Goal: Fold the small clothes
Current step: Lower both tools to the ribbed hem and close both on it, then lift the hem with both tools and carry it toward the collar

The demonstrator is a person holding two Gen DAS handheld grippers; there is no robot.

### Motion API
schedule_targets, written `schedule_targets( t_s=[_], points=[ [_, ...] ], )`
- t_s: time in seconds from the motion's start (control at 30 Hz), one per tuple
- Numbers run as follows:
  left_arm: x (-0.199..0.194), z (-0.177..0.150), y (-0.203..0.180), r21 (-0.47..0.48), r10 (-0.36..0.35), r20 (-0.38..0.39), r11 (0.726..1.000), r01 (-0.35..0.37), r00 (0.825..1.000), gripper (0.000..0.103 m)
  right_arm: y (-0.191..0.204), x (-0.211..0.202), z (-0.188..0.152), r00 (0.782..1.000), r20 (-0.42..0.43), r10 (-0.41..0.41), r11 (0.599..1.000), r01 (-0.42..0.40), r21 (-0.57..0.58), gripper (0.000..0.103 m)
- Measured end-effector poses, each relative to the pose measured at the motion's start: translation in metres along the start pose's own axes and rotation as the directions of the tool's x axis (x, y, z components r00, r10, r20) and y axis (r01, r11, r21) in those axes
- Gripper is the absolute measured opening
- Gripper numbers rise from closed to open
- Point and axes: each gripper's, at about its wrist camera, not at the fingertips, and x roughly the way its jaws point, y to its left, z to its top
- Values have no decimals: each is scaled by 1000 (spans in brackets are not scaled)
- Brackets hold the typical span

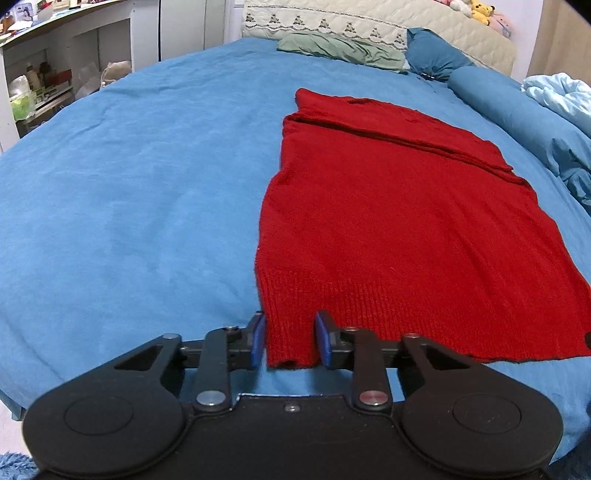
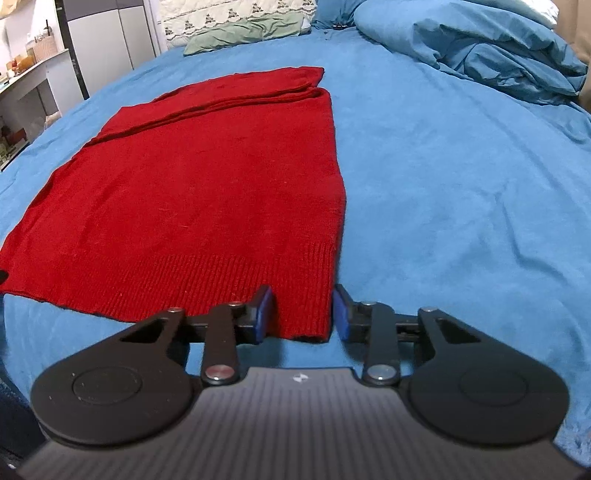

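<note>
Left wrist view: red knitted sweater [image 1: 399, 229], sleeves folded in across the top, lies flat on the blue bed sheet [image 1: 129, 192], ribbed hem twd the near edge of the bed. Left gripper [image 1: 290, 341], black w/ blue pads, is at the hem's near-left corner; jaws part open, one pad either side of the corner strip of fabric, not closed on it. Whether the pads touch the knit, can't tell. Far end of the bed: crumpled green cloth [image 1: 340, 50] against the quilted cream headboard [image 1: 369, 22], blue pillow [image 1: 436, 55] just beside it. Soft toys [image 1: 480, 13] sit on top of the headboard. White shelving [image 1: 48, 74] stands off the bed's left side.

Right wrist view: same sweater [image 2: 199, 184], seen from its other near corner. Right gripper [image 2: 303, 314] is at the hem's near-right corner, jaws part open, straddling the corner, fabric betw the blue pads but not pinched. Bunched blue duvet [image 2: 480, 51] lies at the far-right corner of the bed, well apart from the sweater.
</note>
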Motion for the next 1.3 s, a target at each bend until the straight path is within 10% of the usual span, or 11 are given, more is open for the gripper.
schedule_targets(
  t_s=[0.3,0.8,1.3],
  points=[
    [-2,0,5,-14,-15,0,1000,15,1000,9,1,0,1,1000,4,12,1000,-12,4,23],
    [-39,19,-2,-23,-22,44,999,23,999,5,-5,-38,26,994,79,71,993,-79,93,20],
    [-48,170,-11,-76,-79,275,992,104,958,5,-17,-57,190,941,295,165,957,-225,181,20]
  ],
)
